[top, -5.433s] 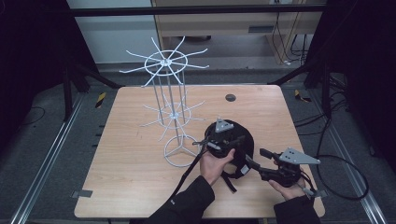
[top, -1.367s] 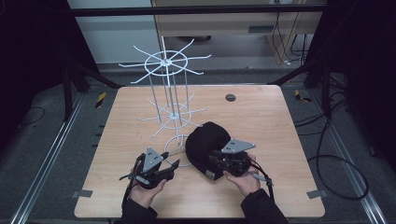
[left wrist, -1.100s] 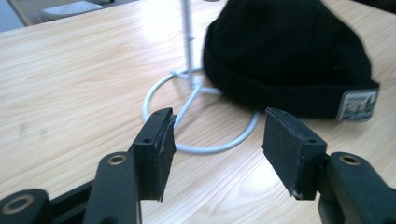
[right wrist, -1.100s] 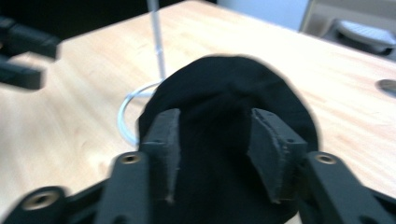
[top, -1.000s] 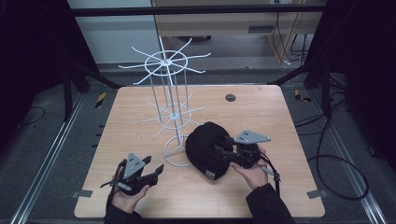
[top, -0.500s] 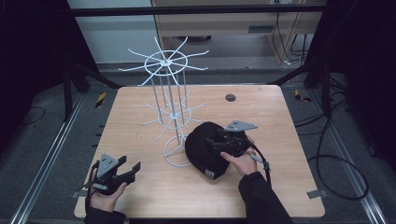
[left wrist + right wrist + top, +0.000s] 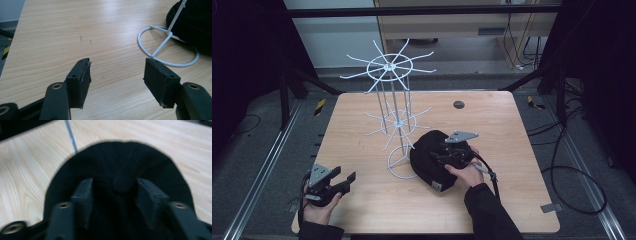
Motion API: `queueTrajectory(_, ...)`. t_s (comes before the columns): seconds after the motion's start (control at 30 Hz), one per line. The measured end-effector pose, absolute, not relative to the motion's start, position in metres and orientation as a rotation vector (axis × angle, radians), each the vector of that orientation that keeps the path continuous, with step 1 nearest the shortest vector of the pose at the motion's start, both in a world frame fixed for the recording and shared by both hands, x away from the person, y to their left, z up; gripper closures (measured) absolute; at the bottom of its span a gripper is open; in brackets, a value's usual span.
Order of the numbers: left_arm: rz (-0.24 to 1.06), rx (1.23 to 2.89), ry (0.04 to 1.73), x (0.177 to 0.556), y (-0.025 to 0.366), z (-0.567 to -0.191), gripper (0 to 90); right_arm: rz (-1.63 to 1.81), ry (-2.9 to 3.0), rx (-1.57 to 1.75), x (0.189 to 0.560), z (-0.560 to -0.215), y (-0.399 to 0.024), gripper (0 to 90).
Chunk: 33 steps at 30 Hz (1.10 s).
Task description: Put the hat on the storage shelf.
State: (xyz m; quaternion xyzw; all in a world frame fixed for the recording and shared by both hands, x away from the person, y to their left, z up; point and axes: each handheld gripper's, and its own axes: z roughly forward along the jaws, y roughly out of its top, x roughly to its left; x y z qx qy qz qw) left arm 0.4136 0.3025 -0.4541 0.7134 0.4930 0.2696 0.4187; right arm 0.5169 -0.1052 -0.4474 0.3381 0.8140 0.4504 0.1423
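While the right gripper sits on the black cap at the desk's centre-right, just right of the wire rack's base, its fingers have just been closing around the crown button. Left gripper, near-left corner: fingers apart, empty.

Caps: one — a black cap lying on the table.
Wire racks: one — a white wire rack with two tiers of arms and one ring base.
Grippers: two — left gripper, right gripper.
Hands: two, one on each gripper.
Tables: one, wooden.
Round dark discs on the tabletop: one.
Yellow-and-black striped pieces on the floor: two — one left of the table, one right of it.
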Motion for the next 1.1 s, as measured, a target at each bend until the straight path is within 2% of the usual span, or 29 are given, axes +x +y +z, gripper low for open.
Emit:
queueTrajectory(0.13, 0.68, 1.794, 1.242, 0.414, 0.303, -0.455, 38.0, 1.198, 2.405, 0.985, 0.517, -0.457, -0.1, 76.2)
queueTrajectory(0.3, 0.678, 1.79, 1.25, 0.415, 0.304, -0.455, 38.3, 1.223, 2.376, 0.993, 0.514, -0.453, -0.107, 84.8)
queueTrajectory(0.53, 0.685, 1.779, 1.253, 0.414, 0.305, -0.455, 38.5, 1.269, 2.317, 0.935, 0.5, -0.431, -0.128, 86.7)
queueTrajectory(1.1, 0.697, 1.765, 1.264, 0.414, 0.306, -0.454, 38.6, 1.405, 2.008, 0.989, 0.465, -0.382, -0.216, 87.4)
